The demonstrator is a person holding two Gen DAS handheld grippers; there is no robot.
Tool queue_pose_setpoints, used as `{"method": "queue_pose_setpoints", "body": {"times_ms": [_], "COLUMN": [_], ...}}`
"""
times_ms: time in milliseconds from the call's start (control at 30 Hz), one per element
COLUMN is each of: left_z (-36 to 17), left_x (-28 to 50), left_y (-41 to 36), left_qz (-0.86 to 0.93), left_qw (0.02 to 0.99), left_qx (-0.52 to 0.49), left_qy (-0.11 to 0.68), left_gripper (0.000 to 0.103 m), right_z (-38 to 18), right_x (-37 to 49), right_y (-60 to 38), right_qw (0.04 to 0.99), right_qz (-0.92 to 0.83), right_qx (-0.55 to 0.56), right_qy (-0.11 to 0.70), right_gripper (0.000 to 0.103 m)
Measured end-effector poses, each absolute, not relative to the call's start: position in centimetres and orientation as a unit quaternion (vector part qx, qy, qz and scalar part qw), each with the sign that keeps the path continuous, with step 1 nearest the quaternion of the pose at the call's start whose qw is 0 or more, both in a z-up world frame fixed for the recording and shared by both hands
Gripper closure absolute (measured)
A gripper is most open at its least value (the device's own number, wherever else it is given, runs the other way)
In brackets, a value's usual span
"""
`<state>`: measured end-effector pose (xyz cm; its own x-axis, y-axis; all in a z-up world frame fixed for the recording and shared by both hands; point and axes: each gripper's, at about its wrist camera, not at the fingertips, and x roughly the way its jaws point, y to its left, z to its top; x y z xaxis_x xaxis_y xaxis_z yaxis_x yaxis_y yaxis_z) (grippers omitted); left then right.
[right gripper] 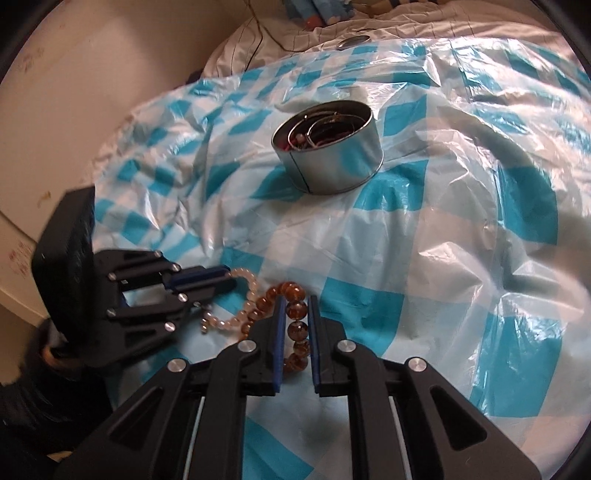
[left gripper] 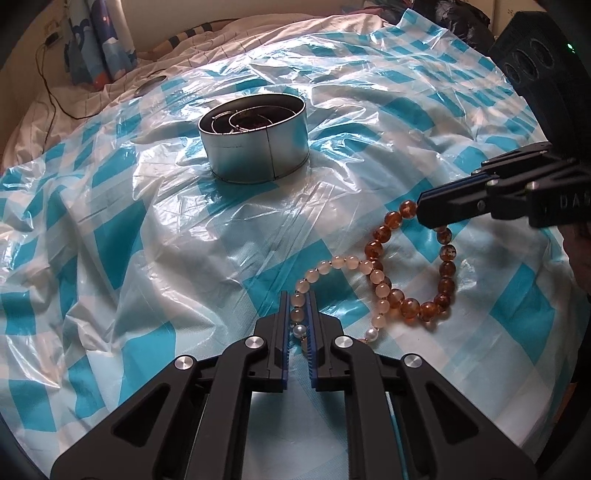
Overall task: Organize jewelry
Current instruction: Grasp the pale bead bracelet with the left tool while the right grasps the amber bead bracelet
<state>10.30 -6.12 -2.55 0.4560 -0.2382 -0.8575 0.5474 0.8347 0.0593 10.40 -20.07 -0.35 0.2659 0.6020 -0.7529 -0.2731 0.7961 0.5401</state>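
Nearest the lens in the left wrist view, the left gripper (left gripper: 300, 295) is clenched on the pale pink bead bracelet (left gripper: 376, 275), with a run of its beads pinched between the blue pads. In the right wrist view the right gripper (right gripper: 295, 301) is likewise clamped on the amber bead bracelet (right gripper: 291, 288), several brown beads caught between its pads.

Under everything lies a bed covered by a crinkled blue-and-white checked plastic sheet (left gripper: 147, 229), with white quilted bedding (left gripper: 258, 33) showing beyond its far edge.

A round metal tin (left gripper: 255, 147) stands upright on the sheet, well apart from both bracelets and farther from the grippers. It is open at the top and holds thin wire bangles (right gripper: 332, 125) and some darker pieces too small to make out.

The two bracelets lie on the sheet close in front of the grippers. Their loops overlap, the pink strand crossing the amber one where they meet. The pink bracelet carries a couple of white pearl-like beads (left gripper: 370, 334) near the left gripper.
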Motion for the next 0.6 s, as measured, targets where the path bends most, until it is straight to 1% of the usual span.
{"method": "queue_pose_setpoints", "body": {"times_ms": [600], "left_z": [-1.2], "left_x": [9.8], "left_y": [-6.3], "left_qz": [-0.223], "left_qw": [0.851], "left_qx": [0.186], "left_qy": [0.437], "left_gripper": [0.096], "right_z": [-0.3], "right_x": [10.7], "right_y": [-21.3], "right_qw": [0.770], "right_qz": [0.294], "right_qx": [0.212], "right_qy": [0.526], "right_gripper": [0.091]}}
